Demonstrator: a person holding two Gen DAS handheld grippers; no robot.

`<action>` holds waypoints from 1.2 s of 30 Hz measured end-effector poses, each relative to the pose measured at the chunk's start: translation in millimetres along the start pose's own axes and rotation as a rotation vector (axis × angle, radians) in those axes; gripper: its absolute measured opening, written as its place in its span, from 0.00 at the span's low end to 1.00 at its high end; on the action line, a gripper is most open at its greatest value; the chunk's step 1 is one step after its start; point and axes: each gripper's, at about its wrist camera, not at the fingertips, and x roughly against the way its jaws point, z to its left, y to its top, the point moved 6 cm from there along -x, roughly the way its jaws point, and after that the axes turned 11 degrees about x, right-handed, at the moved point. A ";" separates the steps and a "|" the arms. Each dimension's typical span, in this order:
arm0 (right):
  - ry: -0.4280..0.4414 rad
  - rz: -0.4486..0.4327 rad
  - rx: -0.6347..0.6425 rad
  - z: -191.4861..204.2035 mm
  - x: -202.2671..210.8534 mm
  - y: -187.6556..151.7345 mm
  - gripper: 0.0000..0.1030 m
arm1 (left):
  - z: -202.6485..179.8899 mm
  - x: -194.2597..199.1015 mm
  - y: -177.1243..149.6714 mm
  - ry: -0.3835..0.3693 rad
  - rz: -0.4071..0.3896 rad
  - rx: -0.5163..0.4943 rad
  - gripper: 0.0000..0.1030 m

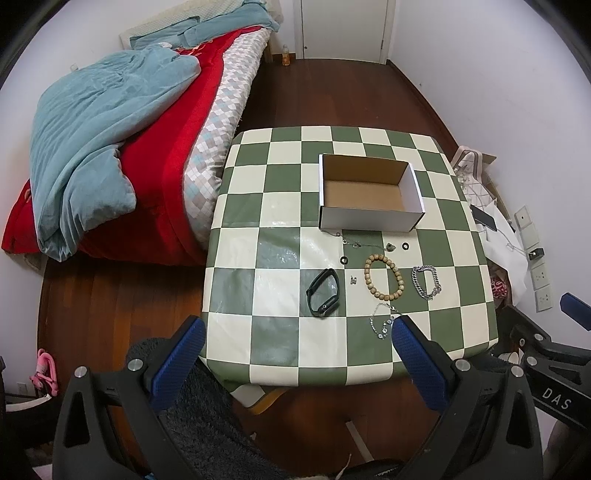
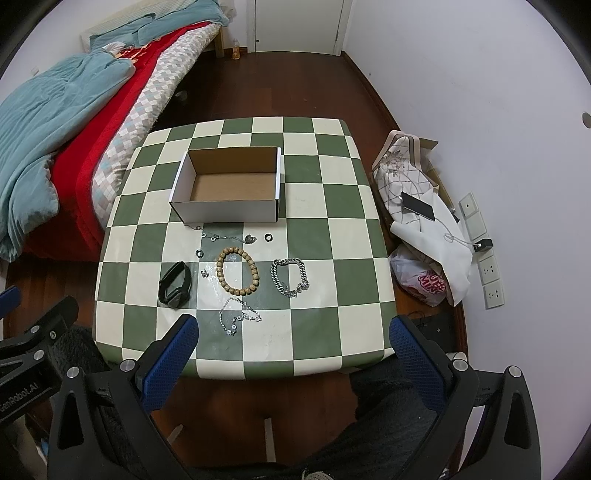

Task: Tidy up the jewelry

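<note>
An empty white cardboard box (image 1: 369,218) (image 2: 229,211) stands on the green-and-cream checked table (image 1: 258,206) (image 2: 325,199). In front of it lie a black wristband (image 1: 324,292) (image 2: 175,284), a wooden bead bracelet (image 1: 384,277) (image 2: 237,271), a silver chain bracelet (image 1: 426,282) (image 2: 290,277), a thin sparkly chain (image 1: 382,320) (image 2: 236,315), a thin necklace (image 1: 364,244) (image 2: 225,236) and two small rings (image 1: 405,246) (image 2: 268,236). My left gripper (image 1: 297,339) hovers open above the table's near edge. My right gripper (image 2: 293,339) is open too, held above the near edge.
A bed (image 1: 122,147) with a teal quilt and red blanket stands left of the table. Bags, a phone (image 2: 418,206) and wall sockets (image 2: 493,269) crowd the right wall. A closed door (image 1: 343,29) is at the far end. Wooden floor surrounds the table.
</note>
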 end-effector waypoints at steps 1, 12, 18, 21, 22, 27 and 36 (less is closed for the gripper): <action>-0.001 0.000 -0.001 -0.5 -1.1 -0.2 1.00 | -0.9 0.1 -0.2 -0.001 0.001 -0.001 1.00; -0.002 -0.001 -0.001 -0.9 -0.7 -0.4 1.00 | -5.2 3.2 -2.6 -0.012 0.000 -0.010 1.00; -0.004 -0.004 -0.001 -4.3 4.7 0.7 1.00 | -3.6 3.7 -2.0 -0.015 -0.004 -0.011 1.00; -0.005 -0.007 -0.002 -5.7 6.2 1.2 1.00 | -3.2 3.9 -1.7 -0.015 -0.004 -0.011 1.00; -0.006 -0.008 -0.003 -6.9 7.1 1.4 1.00 | -2.8 4.3 -1.5 -0.016 -0.005 -0.009 1.00; -0.006 -0.011 -0.002 -9.4 8.9 2.1 1.00 | -3.2 4.6 -0.9 -0.017 -0.004 -0.009 1.00; -0.007 -0.014 -0.001 -9.8 10.9 3.2 1.00 | -3.2 5.6 0.5 -0.016 -0.004 -0.010 1.00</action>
